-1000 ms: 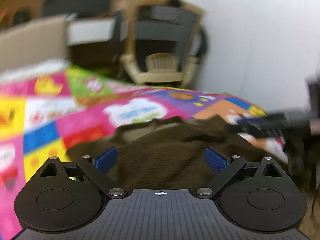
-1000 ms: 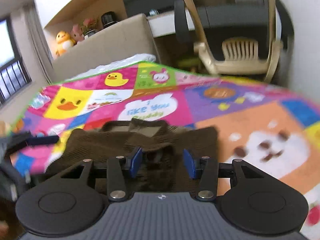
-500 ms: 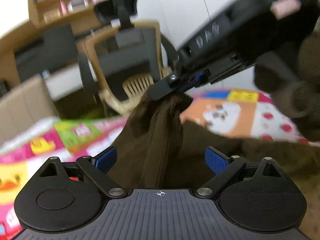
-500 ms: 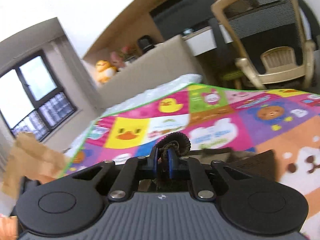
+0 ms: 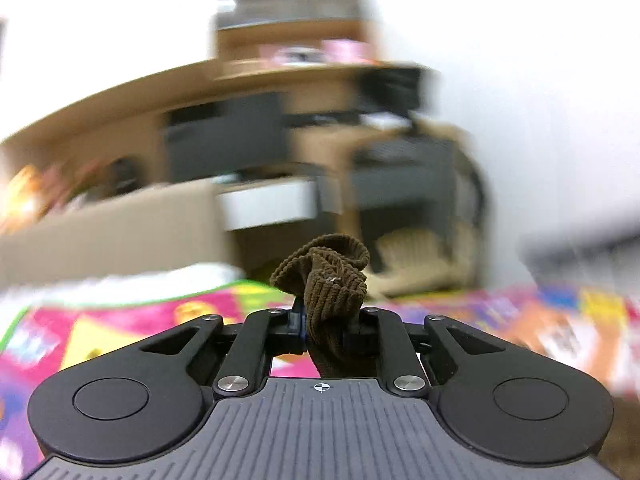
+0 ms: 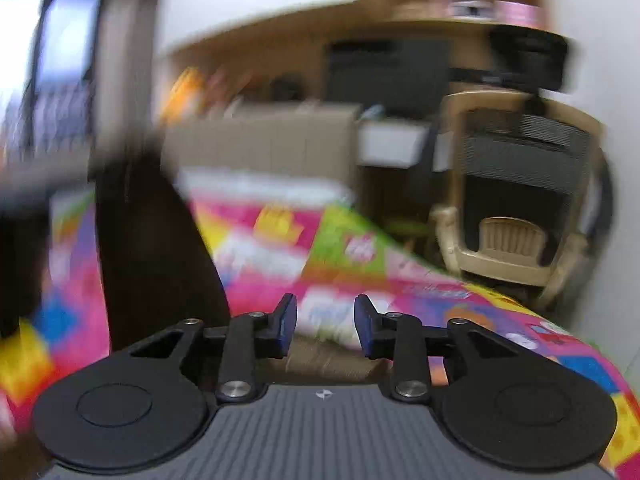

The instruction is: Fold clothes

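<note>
The left gripper (image 5: 326,326) is clamped on a bunched fold of the brown ribbed sweater (image 5: 334,280), which pokes up between its fingers above the colourful play mat (image 5: 120,320). The right gripper (image 6: 325,326) has its fingers apart with nothing between them. In the right wrist view, a dark blurred length of cloth hangs at the left, over the mat, with a beige chair (image 6: 516,208) beyond.

- At the right of the right wrist view we see a beige chair (image 6: 516,216) with dark mesh against a white wall (image 6: 600,40).
- A window (image 6: 52,80) glows upper left.
- A colourful cartoon mat (image 6: 352,248) fills the centre.
</note>
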### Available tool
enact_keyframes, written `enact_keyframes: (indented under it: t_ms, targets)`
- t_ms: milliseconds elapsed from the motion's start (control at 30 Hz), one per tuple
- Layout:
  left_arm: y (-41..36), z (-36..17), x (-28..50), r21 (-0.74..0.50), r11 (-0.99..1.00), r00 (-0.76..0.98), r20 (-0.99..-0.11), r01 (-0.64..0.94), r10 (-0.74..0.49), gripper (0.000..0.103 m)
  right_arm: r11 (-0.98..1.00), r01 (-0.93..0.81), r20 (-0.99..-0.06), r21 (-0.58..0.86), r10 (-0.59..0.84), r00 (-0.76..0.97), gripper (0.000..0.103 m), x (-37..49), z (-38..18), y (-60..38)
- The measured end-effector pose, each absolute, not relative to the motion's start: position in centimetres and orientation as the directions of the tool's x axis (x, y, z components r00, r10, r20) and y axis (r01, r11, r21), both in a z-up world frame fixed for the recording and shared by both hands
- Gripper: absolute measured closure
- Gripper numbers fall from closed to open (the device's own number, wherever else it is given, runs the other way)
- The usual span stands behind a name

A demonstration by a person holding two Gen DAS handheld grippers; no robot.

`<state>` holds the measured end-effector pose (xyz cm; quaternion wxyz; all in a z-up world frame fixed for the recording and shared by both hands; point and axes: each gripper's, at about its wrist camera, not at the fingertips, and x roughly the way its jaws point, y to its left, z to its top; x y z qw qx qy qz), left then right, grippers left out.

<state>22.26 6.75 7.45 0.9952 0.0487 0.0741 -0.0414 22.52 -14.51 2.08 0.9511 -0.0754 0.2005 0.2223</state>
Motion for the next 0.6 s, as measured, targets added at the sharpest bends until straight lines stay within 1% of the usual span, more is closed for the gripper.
enact_keyframes:
  t_ms: [67, 100, 167, 200, 267, 300, 333, 367, 433, 467, 533, 567, 600]
  targets:
    - [8.9, 8.2, 21.7, 0.046, 0.999, 0.993, -0.119, 0.024, -0.019, 0.087, 0.828, -0.549, -0.497, -0.112, 0.432, 0.753, 0.062, 22.7, -0.2, -10.9]
    - [9.8, 8.6, 21.5, 0.028, 1.000, 0.994, -0.107, 0.003, 0.000, 0.087, 0.795, -0.591, -0.533, -0.134, 0.445, 0.720, 0.060, 22.7, -1.3, -9.2]
    - [11.5, 9.2, 21.0, -0.012, 0.999, 0.996, -0.088, -0.035, 0.033, 0.087, 0.749, -0.638, -0.585, -0.179, 0.441, 0.681, 0.053, 23.3, -2.8, -6.0]
    - [12.1, 9.3, 21.0, -0.036, 0.999, 0.995, -0.096, -0.033, 0.030, 0.087, 0.732, -0.652, -0.606, -0.195, 0.434, 0.667, 0.052, 23.6, -3.3, -4.7]
    - [12.9, 9.3, 20.9, -0.066, 0.997, 0.994, -0.111, -0.032, 0.024, 0.087, 0.747, -0.640, -0.597, -0.182, 0.433, 0.675, 0.051, 24.4, -3.2, -3.9]
    - [13.1, 9.2, 20.7, -0.073, 0.997, 0.993, -0.115, -0.032, 0.024, 0.087, 0.753, -0.633, -0.593, -0.176, 0.433, 0.679, 0.057, 24.8, -3.1, -3.5]
    - [13.3, 9.1, 20.6, -0.072, 0.997, 0.993, -0.115, -0.035, 0.026, 0.087, 0.760, -0.627, -0.589, -0.169, 0.432, 0.683, 0.085, 25.2, -3.1, -3.1]
    - [13.5, 9.1, 20.6, -0.075, 0.996, 0.993, -0.116, -0.037, 0.028, 0.087, 0.767, -0.621, -0.584, -0.163, 0.432, 0.687, 0.090, 25.6, -3.0, -2.7]
    - [14.1, 9.1, 20.6, -0.081, 0.996, 0.993, -0.118, -0.040, 0.031, 0.087, 0.780, -0.608, -0.573, -0.146, 0.435, 0.695, 0.091, 26.3, -2.7, -2.0]
    - [14.4, 9.2, 20.6, -0.084, 0.996, 0.992, -0.119, -0.042, 0.032, 0.087, 0.785, -0.609, -0.546, -0.114, 0.463, 0.698, 0.091, 26.2, -1.9, -2.1]
    - [14.9, 9.2, 20.6, -0.089, 0.995, 0.992, -0.121, -0.046, 0.035, 0.087, 0.782, -0.620, -0.538, -0.063, 0.497, 0.681, 0.091, 26.2, -1.3, -2.0]
    - [15.2, 9.2, 20.6, -0.092, 0.995, 0.992, -0.122, -0.047, 0.036, 0.087, 0.780, -0.625, -0.539, -0.040, 0.510, 0.671, 0.091, 26.3, -1.2, -1.9]
    - [15.5, 9.3, 20.7, -0.096, 0.994, 0.992, -0.124, -0.049, 0.037, 0.087, 0.777, -0.629, -0.570, -0.032, 0.503, 0.650, 0.091, 26.5, -2.0, -1.7]
